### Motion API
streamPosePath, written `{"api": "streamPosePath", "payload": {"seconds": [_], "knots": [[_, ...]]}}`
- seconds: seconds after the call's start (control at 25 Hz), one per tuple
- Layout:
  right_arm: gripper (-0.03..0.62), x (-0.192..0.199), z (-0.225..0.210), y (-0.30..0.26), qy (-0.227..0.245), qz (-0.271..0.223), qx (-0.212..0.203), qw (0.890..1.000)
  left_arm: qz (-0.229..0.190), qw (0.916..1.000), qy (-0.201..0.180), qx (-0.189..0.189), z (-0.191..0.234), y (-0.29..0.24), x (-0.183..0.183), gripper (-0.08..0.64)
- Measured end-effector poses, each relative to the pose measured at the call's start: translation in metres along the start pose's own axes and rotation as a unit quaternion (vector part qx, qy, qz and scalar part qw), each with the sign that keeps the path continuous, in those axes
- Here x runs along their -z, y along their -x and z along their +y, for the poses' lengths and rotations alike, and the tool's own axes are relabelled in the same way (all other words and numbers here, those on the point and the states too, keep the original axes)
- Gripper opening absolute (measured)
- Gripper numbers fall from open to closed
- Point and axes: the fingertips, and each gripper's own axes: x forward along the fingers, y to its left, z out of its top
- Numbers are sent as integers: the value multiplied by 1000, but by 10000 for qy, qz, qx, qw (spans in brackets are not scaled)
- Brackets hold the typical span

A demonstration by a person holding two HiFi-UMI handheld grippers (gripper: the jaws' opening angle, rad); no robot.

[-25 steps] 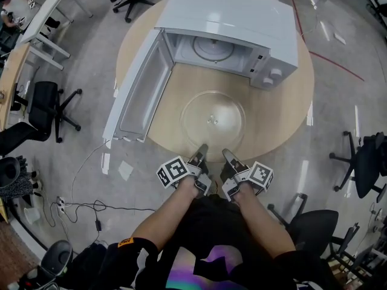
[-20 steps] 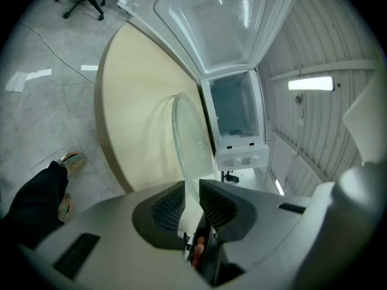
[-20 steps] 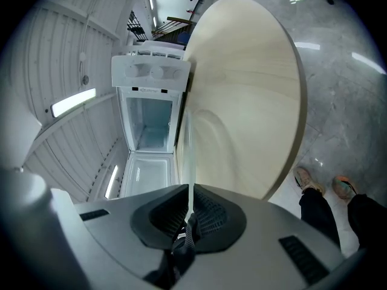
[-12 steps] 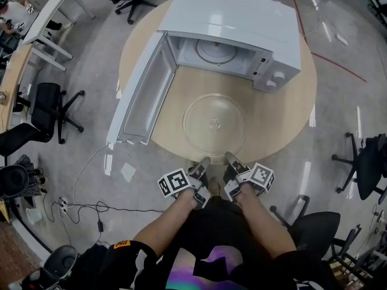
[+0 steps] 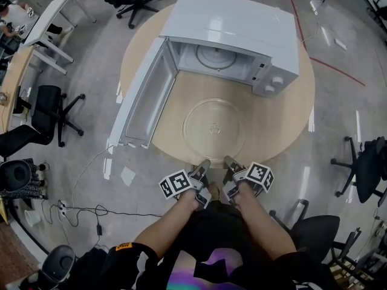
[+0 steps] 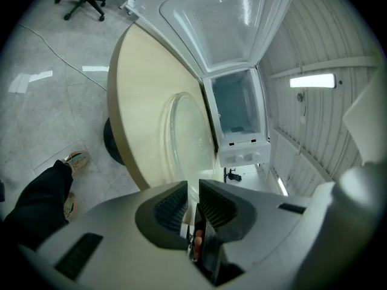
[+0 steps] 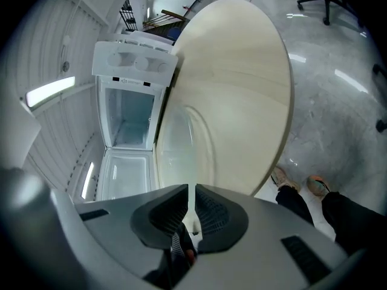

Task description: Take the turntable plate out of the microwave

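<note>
Closest to me, at the bottom of the head view, both forearms reach forward side by side, each hand wrapped round its tool. My left gripper (image 5: pixel 204 162) (image 6: pixel 190 189) and right gripper (image 5: pixel 228 159) (image 7: pixel 192 192) hang just off the near edge of the bench (image 5: pixel 278 119), tips pointing toward the microwave and close to each other. Each gripper's own view shows its ribbed jaws drawn in to a thin slit with nothing clamped between them; only the bench and glass beyond show through the gap. Marker cubes sit on the outer side of each gripper.

Just past the tips, the turntable plate (image 5: pixel 213 125) (image 6: pixel 184 132) (image 7: pixel 178 150) lies flat on the round, pale wood bench, near its front edge and clear of both grippers. It is clear glass and I see the wood through it.

Beyond the plate stands the white microwave (image 5: pixel 236 23), its door (image 5: pixel 145 95) swung fully open to my left. Inside the cavity I can see a circular ring on the floor (image 5: pixel 213 54).

Around the bench is a glossy grey floor (image 5: pixel 338 113) with a red line (image 5: pixel 332 65), a black cable (image 5: pixel 84 207) and several black office chairs (image 5: pixel 51 107).
</note>
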Motion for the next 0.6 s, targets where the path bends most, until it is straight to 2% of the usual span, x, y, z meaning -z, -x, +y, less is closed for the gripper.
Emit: {"api": "streamPosePath", "payload": {"seconds": [0.24,0.32,0.44,0.6], "knots": [[38,3,0,11,90,-4,305,9995,-32,10000,-88,34,-6,1,-1,100],[38,2,7,16,335,-60,266,9991,-39,9999,-137,69,-9,2,-2,100],[38,-1,25,24,1220,-164,226,9921,-33,9996,-237,154,-16,5,-2,100],[38,-4,49,37,2544,-313,286,9662,-64,9980,-553,307,-31,12,-3,98]]}}
